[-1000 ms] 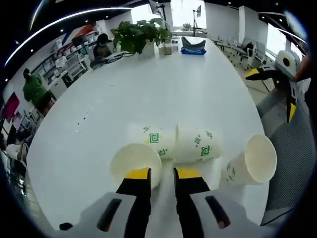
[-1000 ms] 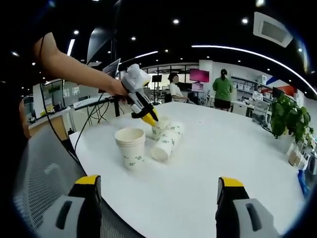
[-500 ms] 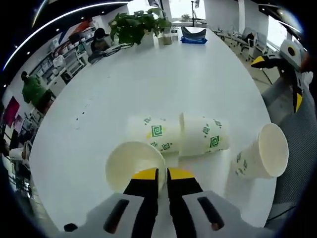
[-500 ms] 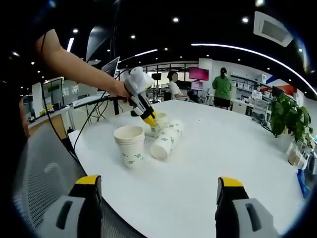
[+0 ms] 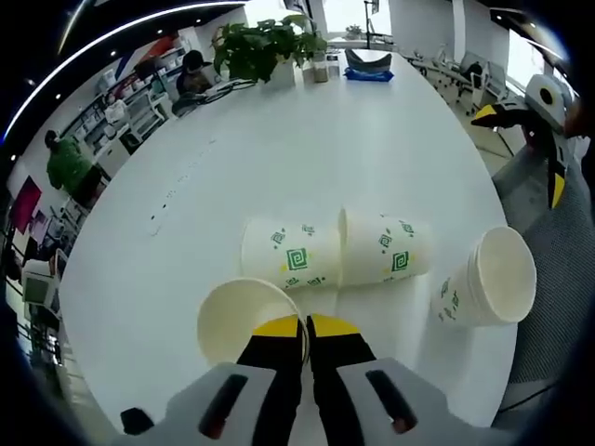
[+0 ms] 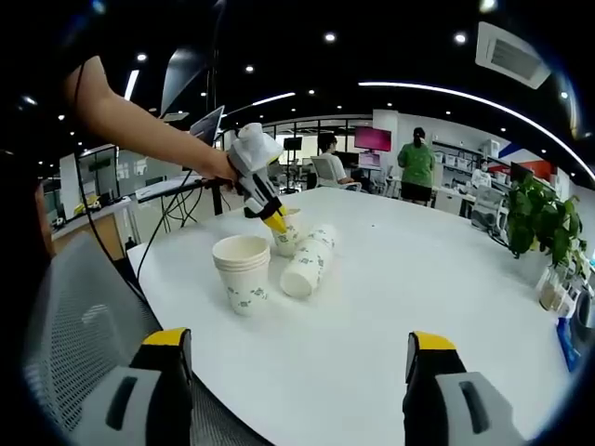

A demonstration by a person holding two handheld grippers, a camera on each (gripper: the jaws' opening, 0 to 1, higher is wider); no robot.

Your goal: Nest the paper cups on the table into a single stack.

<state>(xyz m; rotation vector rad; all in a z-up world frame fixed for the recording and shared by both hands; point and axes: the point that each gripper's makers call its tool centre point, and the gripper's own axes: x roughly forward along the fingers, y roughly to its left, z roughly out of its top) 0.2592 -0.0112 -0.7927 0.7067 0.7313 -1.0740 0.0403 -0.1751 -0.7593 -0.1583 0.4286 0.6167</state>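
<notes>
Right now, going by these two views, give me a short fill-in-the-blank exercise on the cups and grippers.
1. The left gripper is shut on the ___ of a cup.
2. The right gripper has its jaws wide ___.
3. Two nested cups lie on their ___ on the table.
4. The stack stands ___.

Missing words: rim; open; sides; upright

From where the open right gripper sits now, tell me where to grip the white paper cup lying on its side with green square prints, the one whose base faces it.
Grip the lying white paper cup with green prints across its side wall near the base end, coming from above with the right gripper. It lies tipped over on the white table, so its rounded wall faces up; its mouth abuts another cup, so the rim probably isn't free.
</notes>
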